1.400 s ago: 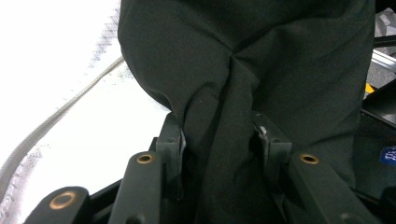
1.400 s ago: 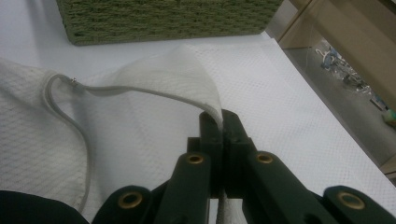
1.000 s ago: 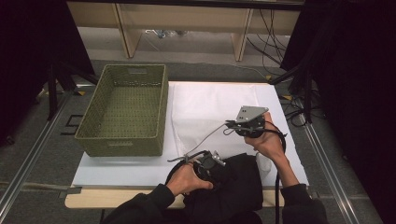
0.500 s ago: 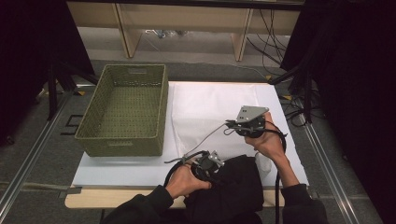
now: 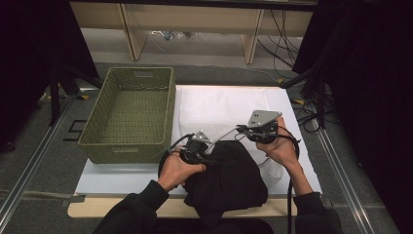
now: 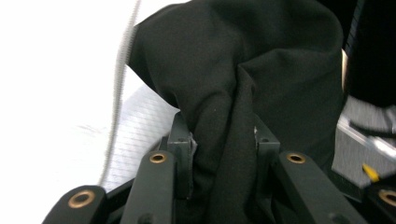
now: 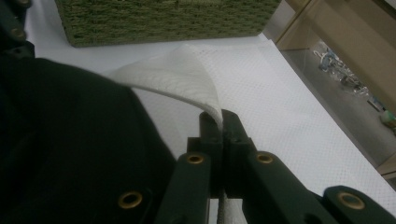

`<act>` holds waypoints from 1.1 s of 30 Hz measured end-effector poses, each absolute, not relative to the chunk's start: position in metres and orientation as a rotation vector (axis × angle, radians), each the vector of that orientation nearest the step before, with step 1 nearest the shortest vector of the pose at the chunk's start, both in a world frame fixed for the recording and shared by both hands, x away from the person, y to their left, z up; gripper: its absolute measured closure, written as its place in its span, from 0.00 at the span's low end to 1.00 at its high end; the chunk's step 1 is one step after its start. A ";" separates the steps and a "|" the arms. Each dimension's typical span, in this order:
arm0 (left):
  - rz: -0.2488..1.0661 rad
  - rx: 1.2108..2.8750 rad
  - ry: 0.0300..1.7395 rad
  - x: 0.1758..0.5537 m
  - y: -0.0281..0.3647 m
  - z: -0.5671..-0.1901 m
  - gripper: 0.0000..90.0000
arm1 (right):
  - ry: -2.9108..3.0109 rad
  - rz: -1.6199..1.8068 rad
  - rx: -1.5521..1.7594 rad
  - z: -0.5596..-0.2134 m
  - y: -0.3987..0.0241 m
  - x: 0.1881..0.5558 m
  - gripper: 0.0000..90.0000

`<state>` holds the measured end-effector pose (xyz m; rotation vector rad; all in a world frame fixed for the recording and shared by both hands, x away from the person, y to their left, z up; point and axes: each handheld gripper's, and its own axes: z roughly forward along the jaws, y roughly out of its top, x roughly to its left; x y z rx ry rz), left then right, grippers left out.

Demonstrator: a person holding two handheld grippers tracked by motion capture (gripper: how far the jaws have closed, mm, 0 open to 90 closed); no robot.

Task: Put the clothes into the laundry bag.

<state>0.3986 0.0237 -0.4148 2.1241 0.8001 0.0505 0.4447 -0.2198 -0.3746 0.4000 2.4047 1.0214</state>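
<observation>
The crumpled black cloth garment (image 5: 226, 178) lies on the near edge of the white table cover (image 5: 219, 105), just right of the green woven basket (image 5: 129, 114). My left gripper (image 6: 224, 140) has just been closing and now pinches a thick fold of it. My right gripper (image 7: 221, 122) is clamped on a thin white sheet edge (image 7: 187, 70). I judge I'm at the grasp-and-lift step; next I must raise the cloth clear and carry it toward the basket.

A pale wooden desk (image 5: 146, 208) stands on grey carpeted floor (image 5: 44, 141). Beyond it are light wooden shelf legs (image 5: 127, 29) and loose black cables (image 5: 285, 34). Black curtains (image 5: 370, 83), or perhaps dark screens, flank both sides.
</observation>
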 end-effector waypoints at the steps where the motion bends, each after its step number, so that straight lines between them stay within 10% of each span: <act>1: 0.068 2.112 0.817 0.403 0.025 -0.416 0.76 | 2.403 1.022 0.382 -0.374 -0.220 0.445 1.00; 15: 0.045 2.041 1.000 0.430 0.023 -0.440 0.70 | 2.427 1.009 0.377 -0.376 -0.217 0.444 1.00; 23: 0.177 2.143 0.963 0.408 0.026 -0.418 0.28 | 2.436 1.003 0.378 -0.380 -0.217 0.445 1.00; 33: 0.186 2.273 0.865 0.359 0.054 -0.416 0.18 | 2.437 1.008 0.368 -0.379 -0.216 0.445 1.00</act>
